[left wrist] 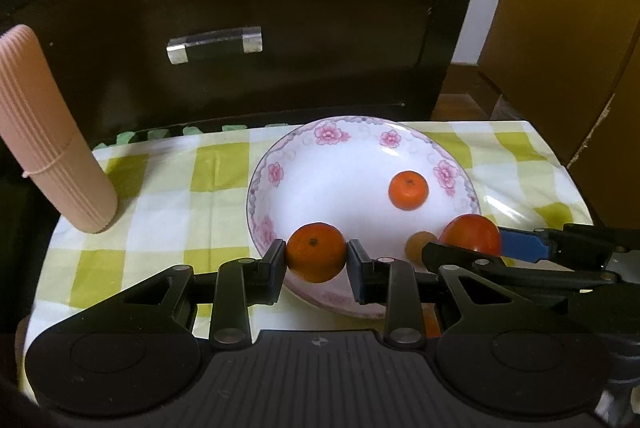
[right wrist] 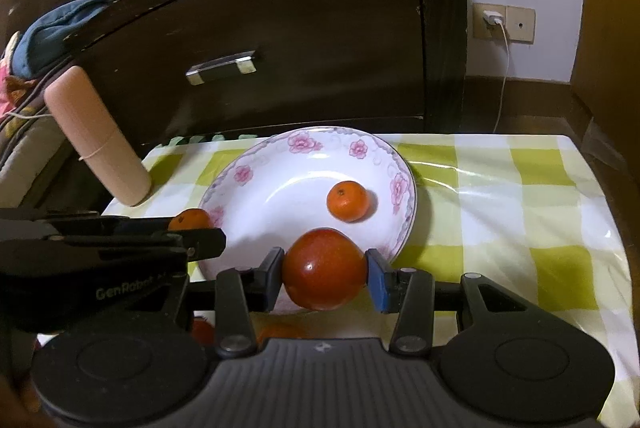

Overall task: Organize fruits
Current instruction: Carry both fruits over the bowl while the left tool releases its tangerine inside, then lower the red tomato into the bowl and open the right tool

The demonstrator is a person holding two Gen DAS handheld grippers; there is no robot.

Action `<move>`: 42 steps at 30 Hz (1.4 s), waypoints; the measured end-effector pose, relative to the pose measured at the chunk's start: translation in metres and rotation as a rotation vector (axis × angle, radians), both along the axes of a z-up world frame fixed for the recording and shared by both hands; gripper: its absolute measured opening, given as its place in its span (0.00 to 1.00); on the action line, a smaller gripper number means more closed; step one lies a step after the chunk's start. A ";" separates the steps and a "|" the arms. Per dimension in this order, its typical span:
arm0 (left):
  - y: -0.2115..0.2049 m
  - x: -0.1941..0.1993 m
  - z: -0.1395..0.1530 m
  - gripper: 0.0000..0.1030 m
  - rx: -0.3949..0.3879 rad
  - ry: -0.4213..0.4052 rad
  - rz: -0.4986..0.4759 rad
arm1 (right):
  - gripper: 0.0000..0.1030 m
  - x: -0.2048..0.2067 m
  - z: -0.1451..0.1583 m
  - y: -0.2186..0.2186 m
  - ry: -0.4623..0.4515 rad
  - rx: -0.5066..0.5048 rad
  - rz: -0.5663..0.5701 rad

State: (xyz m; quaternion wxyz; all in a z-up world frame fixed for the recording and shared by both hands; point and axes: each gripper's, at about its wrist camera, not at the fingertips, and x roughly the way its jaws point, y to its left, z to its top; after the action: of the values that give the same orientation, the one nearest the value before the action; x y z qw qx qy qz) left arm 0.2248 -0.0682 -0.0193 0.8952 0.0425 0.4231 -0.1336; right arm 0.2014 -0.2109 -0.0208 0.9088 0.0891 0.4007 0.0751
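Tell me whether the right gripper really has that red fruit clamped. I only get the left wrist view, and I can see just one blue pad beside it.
Observer: Yes. In the right wrist view the right gripper has a pad pressed on each side of the red fruit, which sits in front of the plate at its near rim.
Operator: Is any fruit still off the plate on that side?
Observer: It looks so. Nearer than the plate, under that gripper's fingers, a red shape and an orange shape peek out. Both are too hidden to name.
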 end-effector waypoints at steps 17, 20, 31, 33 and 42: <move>-0.003 0.025 -0.015 0.38 -0.015 0.036 0.034 | 0.41 0.025 -0.013 -0.004 -0.033 -0.021 0.017; -0.003 0.027 -0.016 0.38 -0.022 0.039 0.047 | 0.42 0.028 -0.013 -0.004 -0.044 -0.021 0.022; 0.001 0.030 -0.015 0.43 -0.043 0.059 0.070 | 0.42 0.033 -0.014 -0.005 -0.042 0.017 0.002; -0.001 0.030 -0.015 0.43 -0.035 0.059 0.065 | 0.42 0.034 -0.014 -0.007 -0.035 0.028 -0.005; 0.000 0.030 -0.013 0.44 -0.030 0.051 0.075 | 0.42 0.034 -0.015 -0.008 -0.037 0.045 -0.017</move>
State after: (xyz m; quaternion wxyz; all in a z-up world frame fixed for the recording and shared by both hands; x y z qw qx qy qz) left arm 0.2551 -0.0678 -0.0325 0.8890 0.0098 0.4449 -0.1076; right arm 0.2349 -0.2185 -0.0358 0.9144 0.1113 0.3814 0.0780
